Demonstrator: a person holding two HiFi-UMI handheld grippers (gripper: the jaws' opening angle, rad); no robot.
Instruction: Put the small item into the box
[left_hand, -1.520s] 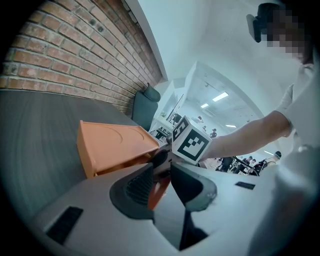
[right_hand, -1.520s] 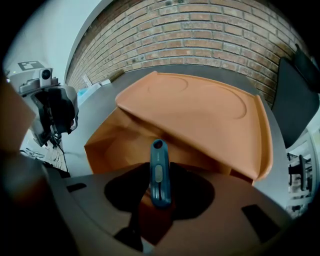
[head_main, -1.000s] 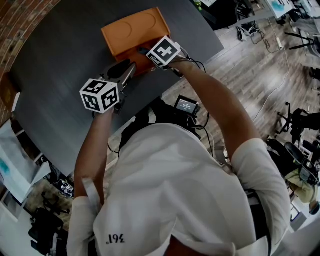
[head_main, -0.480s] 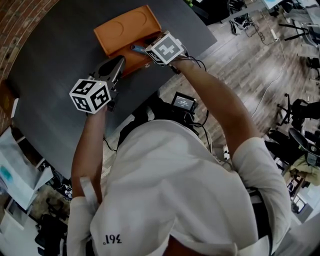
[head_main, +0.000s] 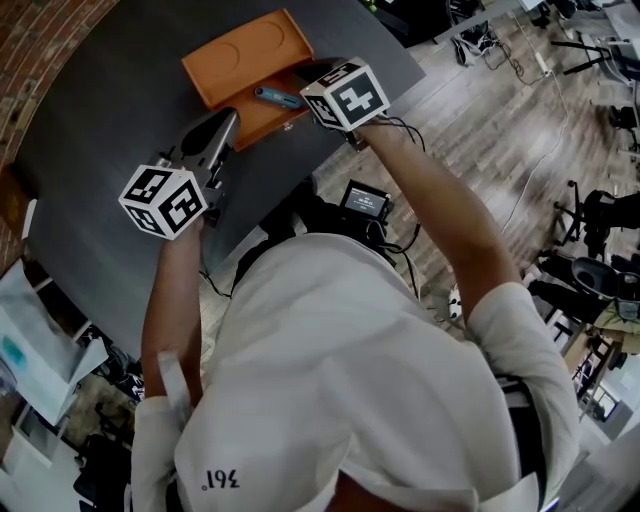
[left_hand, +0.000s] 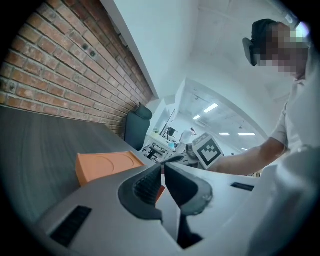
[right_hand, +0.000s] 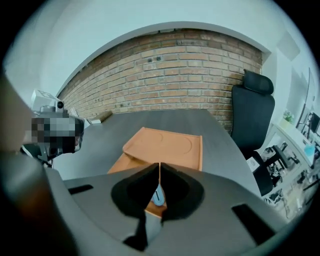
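1. You have the small item (right_hand: 158, 195) in hand. The fingers of your right gripper (right_hand: 159, 169) have just been closing and now pinch the pale blue piece between their pads, so the pick-up looks done
2. In the head view the item pokes out sideways from that gripper. It is in the air over the near part of the orange box (head_main: 245, 55) and rests on nothing that I can see
3. The box sits on the dark counter (head_main: 100, 120). Its top panel with two round recesses lies flat, and a lower orange section shows in front of it, just under the item. That section looks like the open compartment, though I cannot tell for sure
4. Your left gripper (left_hand: 163, 172) has its fingers together with nothing between them. It hovers near the box's near left corner and takes no part in the hold
5. What is left, as I judge it, is to lower the item into the open section, let the right fingers part and draw clear. I see nothing lying in the box yet, so count yourself about halfway
6. The piece looks thin and is held near one end, so it may swivel as you bring it down
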